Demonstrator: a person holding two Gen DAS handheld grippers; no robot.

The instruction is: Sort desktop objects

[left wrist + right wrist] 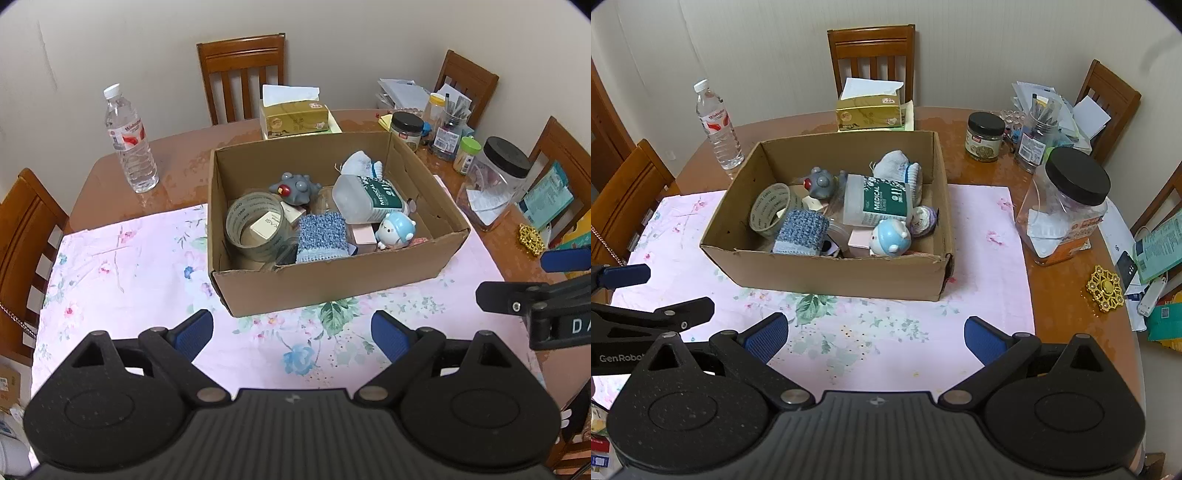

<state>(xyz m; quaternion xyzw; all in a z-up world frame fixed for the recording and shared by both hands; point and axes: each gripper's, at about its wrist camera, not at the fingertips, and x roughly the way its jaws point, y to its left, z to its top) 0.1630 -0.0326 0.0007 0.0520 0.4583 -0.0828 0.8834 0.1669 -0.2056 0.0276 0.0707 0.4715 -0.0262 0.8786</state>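
Note:
A cardboard box stands on a pink floral cloth. In it lie a tape roll, a grey toy, a blue knitted piece, a medical bottle, a blue-white figure and a white sock. My left gripper is open and empty in front of the box. My right gripper is open and empty, also in front of it.
A water bottle stands back left, a tissue box behind the cardboard box. Jars, a pen cup and papers crowd the right side with a gold ornament. Wooden chairs ring the table.

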